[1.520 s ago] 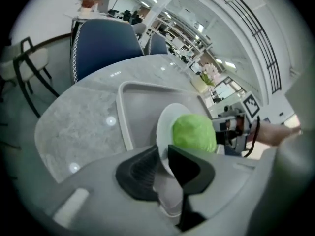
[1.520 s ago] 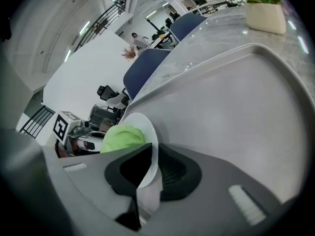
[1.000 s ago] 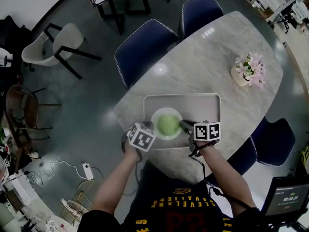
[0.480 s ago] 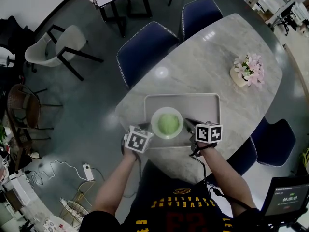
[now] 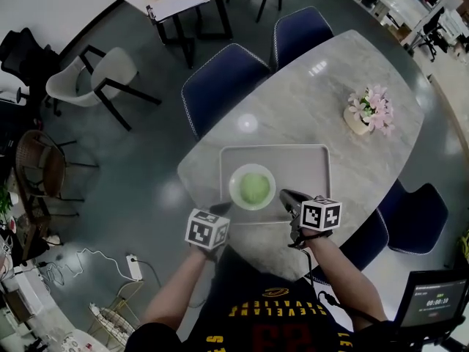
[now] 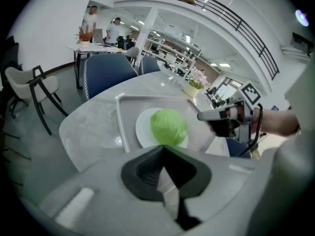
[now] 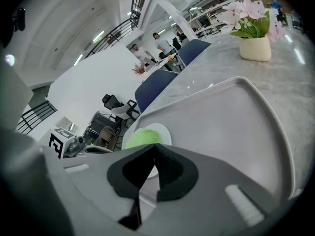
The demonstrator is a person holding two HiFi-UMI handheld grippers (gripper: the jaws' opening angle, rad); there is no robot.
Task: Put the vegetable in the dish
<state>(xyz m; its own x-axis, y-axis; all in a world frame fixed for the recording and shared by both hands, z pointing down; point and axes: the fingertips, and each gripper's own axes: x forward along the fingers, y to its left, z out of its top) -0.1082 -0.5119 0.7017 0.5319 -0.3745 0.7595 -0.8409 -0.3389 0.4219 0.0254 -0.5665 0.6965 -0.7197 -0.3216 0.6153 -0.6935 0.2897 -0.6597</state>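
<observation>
The vegetable [image 5: 253, 187], a round pale-green head, sits in the white dish [image 5: 233, 190], which stands on the left half of a grey tray [image 5: 302, 166] on the marbled bench [image 5: 308, 105]. The left gripper [image 5: 223, 208] is at the tray's near edge, just left of the dish. From overhead its dark fingers blur into the tray rim, so I cannot tell whether they touch it. Its own view settles the rest: the fingers [image 6: 164, 154] are pressed together with nothing between them, and the gripper's grey body cuts off the near rim of the dish. The right gripper [image 5: 284, 194] is just right of the dish, over the tray, and its fingers [image 7: 153, 149] are likewise clenched on nothing. In that view only the top of the vegetable and a sliver of dish show above the gripper's body. Neither gripper touches the vegetable. A pot of pink flowers [image 5: 366, 112] stands well apart at the far end of the bench. Two blue chairs [image 5: 220, 79] are drawn up along the far side. At the lower right, more blue seats are partly hidden under the bench edge.
</observation>
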